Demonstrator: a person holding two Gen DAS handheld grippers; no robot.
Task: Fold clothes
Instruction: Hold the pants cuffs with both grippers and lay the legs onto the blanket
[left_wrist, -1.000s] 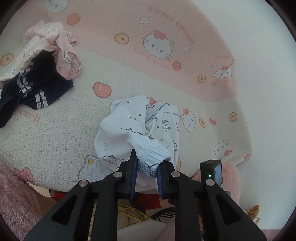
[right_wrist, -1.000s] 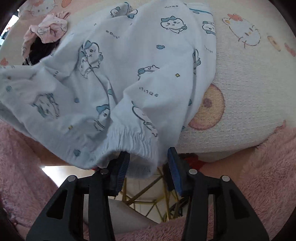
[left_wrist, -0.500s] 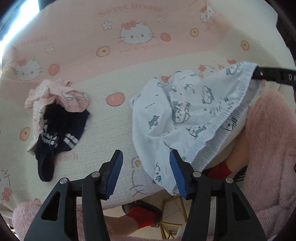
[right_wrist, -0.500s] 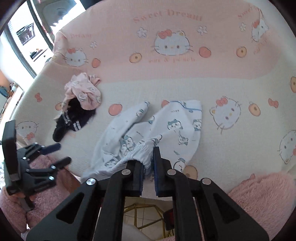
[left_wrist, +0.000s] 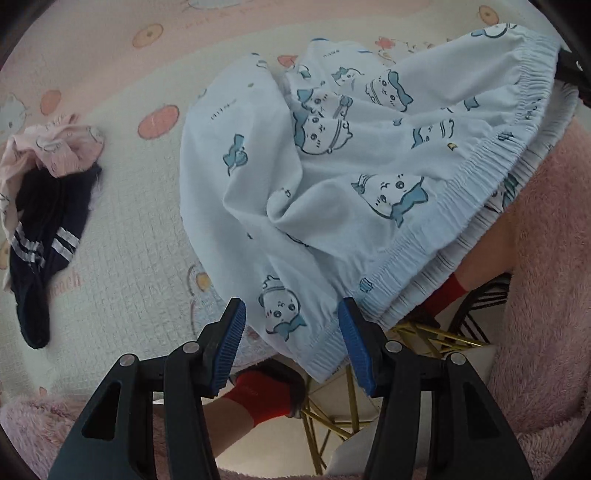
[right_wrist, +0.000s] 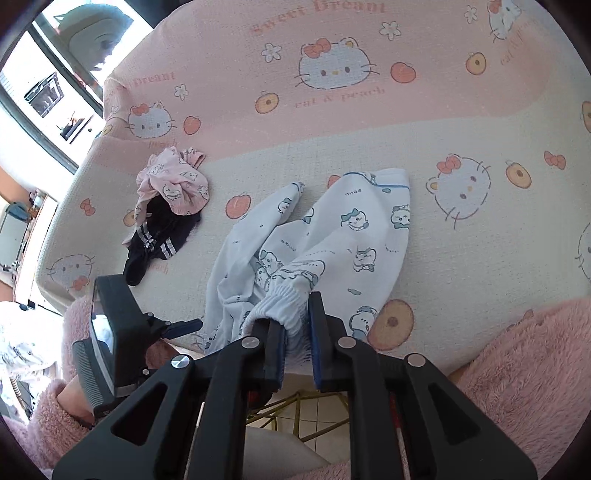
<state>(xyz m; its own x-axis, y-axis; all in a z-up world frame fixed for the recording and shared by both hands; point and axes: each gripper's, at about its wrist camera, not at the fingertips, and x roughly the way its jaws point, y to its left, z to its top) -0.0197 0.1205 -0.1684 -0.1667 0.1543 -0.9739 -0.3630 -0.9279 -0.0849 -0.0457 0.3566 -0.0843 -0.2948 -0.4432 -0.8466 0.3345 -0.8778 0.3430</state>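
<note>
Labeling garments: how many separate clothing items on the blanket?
3. Blue-print shorts centre, waistband pinched in the right tool; pink garment far left; navy striped one partly under it. More may be hidden.

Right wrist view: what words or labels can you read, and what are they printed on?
"Sweet Dream": pink band of the blanket, top centre.
"cat & peach": blanket, under the cat face.
"Dream": blanket, left.
"peach", partly covered: beside the dark garment.
Small marks on the blue-print shorts: too small to read.
</note>
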